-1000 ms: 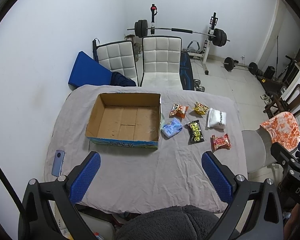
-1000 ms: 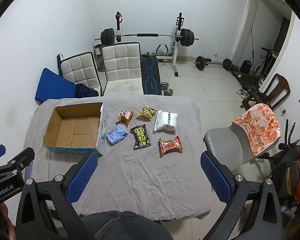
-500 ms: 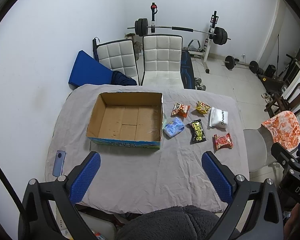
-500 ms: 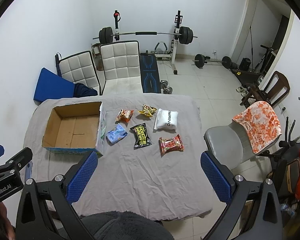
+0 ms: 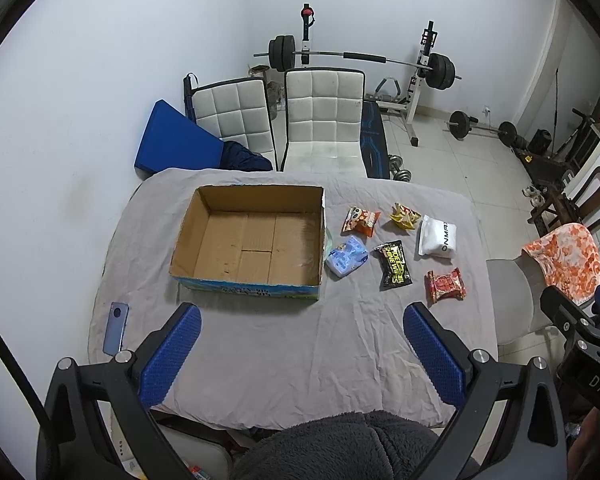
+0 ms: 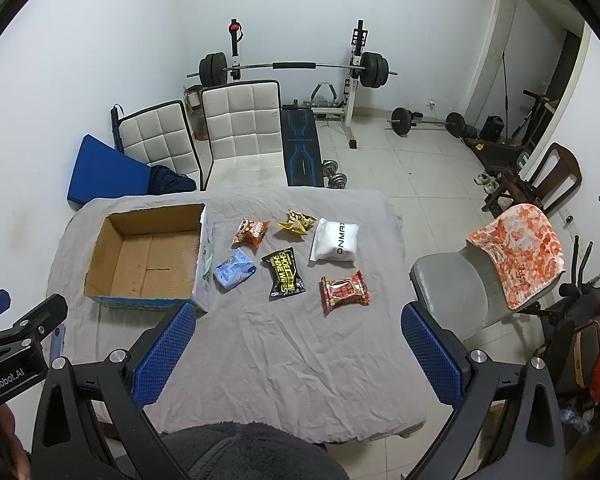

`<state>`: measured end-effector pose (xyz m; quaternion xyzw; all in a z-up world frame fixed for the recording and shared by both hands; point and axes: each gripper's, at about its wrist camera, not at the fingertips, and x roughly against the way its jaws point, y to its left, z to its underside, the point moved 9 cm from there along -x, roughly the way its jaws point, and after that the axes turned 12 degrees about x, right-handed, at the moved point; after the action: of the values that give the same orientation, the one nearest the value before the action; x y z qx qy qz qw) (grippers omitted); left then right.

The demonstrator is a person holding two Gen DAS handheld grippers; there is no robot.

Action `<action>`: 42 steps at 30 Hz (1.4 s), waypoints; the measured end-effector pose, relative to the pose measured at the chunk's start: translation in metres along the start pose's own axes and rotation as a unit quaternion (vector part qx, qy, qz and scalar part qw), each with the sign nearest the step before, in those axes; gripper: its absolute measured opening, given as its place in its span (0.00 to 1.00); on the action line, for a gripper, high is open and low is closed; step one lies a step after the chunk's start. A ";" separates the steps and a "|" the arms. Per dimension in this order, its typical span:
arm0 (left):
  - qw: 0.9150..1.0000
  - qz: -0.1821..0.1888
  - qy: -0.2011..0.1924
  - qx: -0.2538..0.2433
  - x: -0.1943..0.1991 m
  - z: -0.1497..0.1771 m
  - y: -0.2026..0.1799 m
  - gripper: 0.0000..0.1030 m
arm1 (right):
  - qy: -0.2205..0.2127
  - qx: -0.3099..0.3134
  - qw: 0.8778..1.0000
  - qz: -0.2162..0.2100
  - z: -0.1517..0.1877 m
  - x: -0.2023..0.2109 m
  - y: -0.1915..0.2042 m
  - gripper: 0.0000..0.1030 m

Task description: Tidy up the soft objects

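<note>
Left wrist view: left gripper (image 5: 302,332) held high above the near edge of the surface (image 5: 284,340), jaws wide apart, nothing between them. Against a second ago the scene sits slightly lower in frame and the far wall shows more; the camera has tilted up a little. No item on the cloth has shifted.

Box (image 5: 252,240) open and empty, standing left of centre. Six soft packs lie to its right, all flat on the cloth:
- blue pack (image 5: 347,256) just beside the box's right wall
- orange pack (image 5: 361,221) behind it
- yellow pack (image 5: 405,216) further right, back row
- white pouch (image 5: 438,237) at the far right
- black pack (image 5: 395,265) in the middle
- red pack (image 5: 446,285) nearest, right of the black one

Phone (image 5: 116,328) lies at the near left edge, well apart from the packs.

Right wrist view: right gripper (image 6: 298,334) likewise high over the near edge, jaws wide apart and empty. Framing has crept the same way, a touch more wall up top. Box (image 6: 144,256) at left, red pack (image 6: 345,287) closest to these jaws but well clear. The left gripper's body shows at the lower left edge. A dark fleece sleeve (image 6: 252,452) fills the bottom of both views.
</note>
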<state>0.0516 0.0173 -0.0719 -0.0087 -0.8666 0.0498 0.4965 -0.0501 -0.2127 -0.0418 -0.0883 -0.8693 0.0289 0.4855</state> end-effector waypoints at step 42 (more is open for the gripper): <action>0.949 -0.031 0.309 -0.058 -0.405 0.058 -0.154 1.00 | 0.361 -0.412 0.827 -0.124 0.142 -0.535 -0.118 0.64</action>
<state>0.2125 -0.1669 -0.4343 -0.0254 -0.6722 -0.0216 0.7396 0.0892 -0.4207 -0.5488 -0.1758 -0.5665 -0.4268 0.6827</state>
